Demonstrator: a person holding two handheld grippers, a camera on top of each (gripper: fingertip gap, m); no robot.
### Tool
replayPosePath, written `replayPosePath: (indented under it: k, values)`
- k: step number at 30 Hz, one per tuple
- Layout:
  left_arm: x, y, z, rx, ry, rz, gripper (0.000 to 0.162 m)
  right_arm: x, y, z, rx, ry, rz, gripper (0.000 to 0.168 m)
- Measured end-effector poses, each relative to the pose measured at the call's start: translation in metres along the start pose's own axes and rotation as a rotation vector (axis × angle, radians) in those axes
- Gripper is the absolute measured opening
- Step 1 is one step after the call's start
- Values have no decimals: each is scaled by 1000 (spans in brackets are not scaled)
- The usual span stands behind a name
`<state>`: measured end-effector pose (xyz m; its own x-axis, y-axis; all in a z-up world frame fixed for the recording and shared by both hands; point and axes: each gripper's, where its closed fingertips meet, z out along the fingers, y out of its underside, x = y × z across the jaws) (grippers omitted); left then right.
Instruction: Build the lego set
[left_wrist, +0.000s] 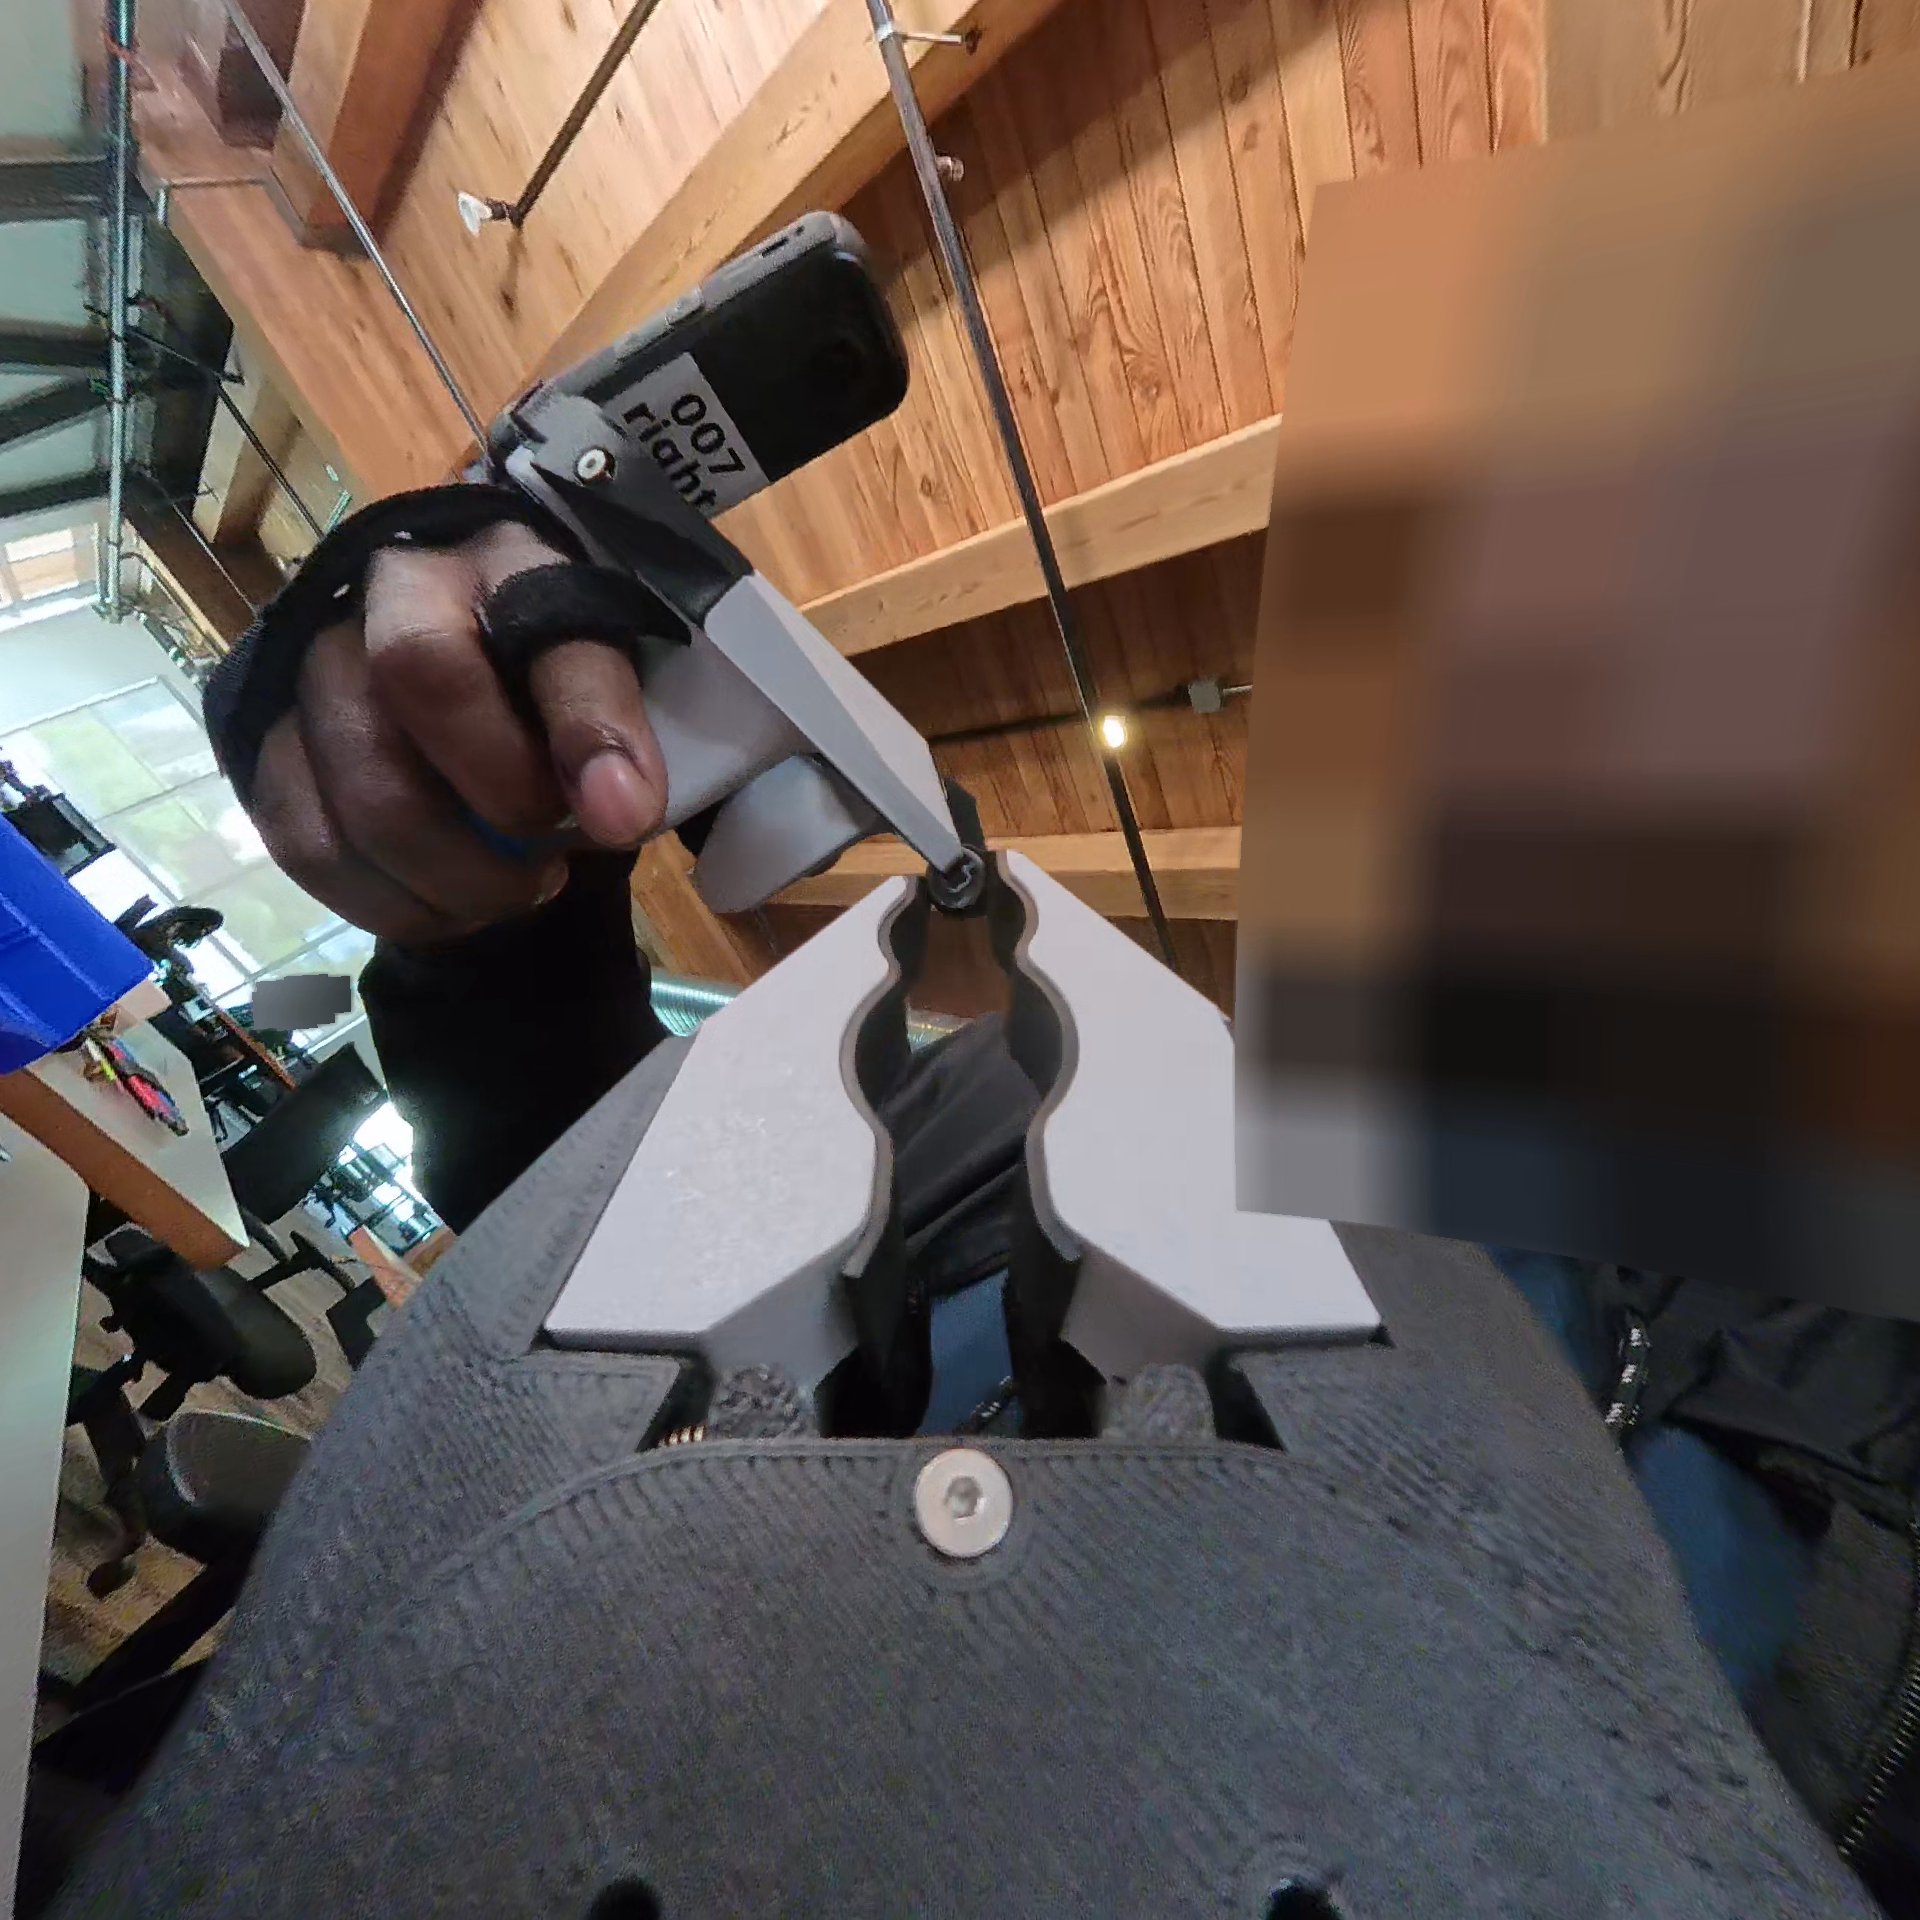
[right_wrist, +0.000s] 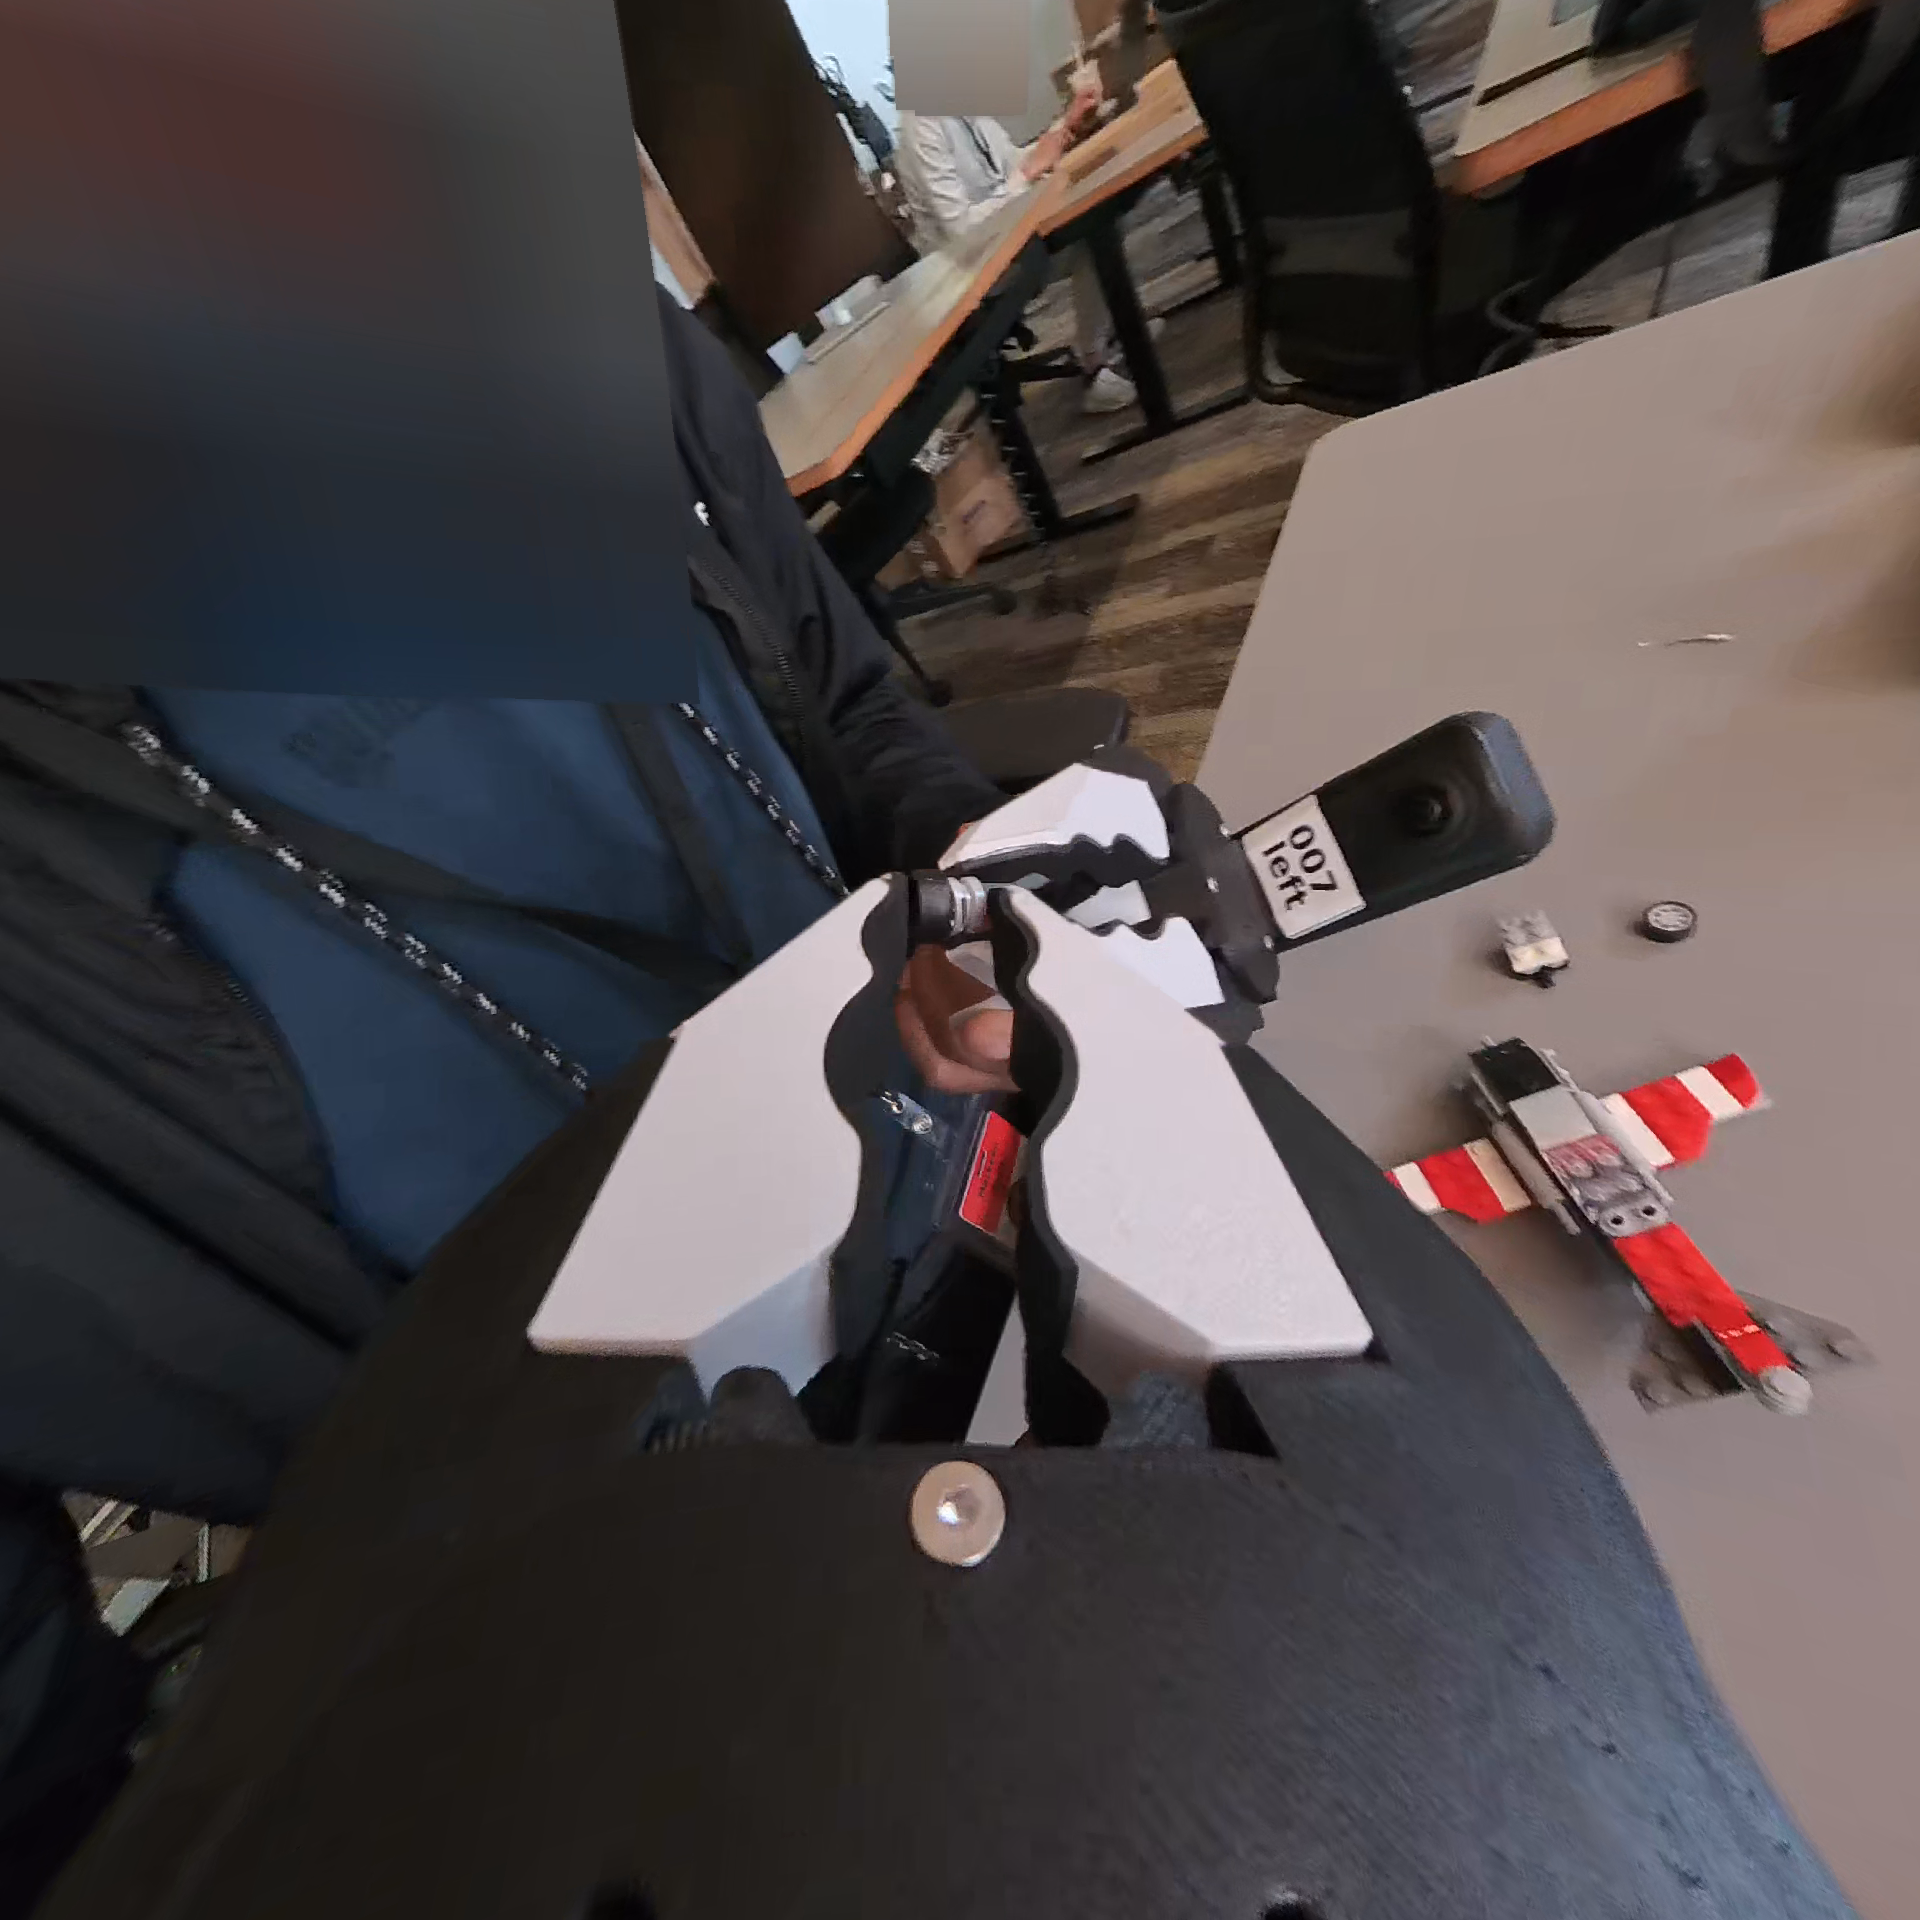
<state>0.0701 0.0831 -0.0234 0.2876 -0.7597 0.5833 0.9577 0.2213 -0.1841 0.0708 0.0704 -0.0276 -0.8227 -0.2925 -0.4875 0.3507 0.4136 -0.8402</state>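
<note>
I hold both grippers up off the table (right_wrist: 1558, 540), tips meeting at a small wheel piece (right_wrist: 940, 906). My right gripper (right_wrist: 940, 914) and left gripper (left_wrist: 961, 883) both touch it. On the table to my right lies the plane model (right_wrist: 1590, 1164); behind it sit a small block (right_wrist: 1527, 940) and, just right of that, a loose wheel (right_wrist: 1668, 921).

Red-white lego plane (right_wrist: 1600, 1164) flat on table (right_wrist: 1558, 582)

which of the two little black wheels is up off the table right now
The wheel pinched at the tips of the right gripper, held in the air in front of the person. The other wheel lies flat on the grey table.
</note>
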Motion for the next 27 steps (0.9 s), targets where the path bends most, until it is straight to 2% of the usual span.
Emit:
replayPosePath:
  k: [8,27]
  values:
    - [2,8,1,-79,1,5,11,-4,3,0,20,-37,1,9]
    - [1,2,3,-39,-15,5,12,-4,0,-1,44,-2,-44,8]
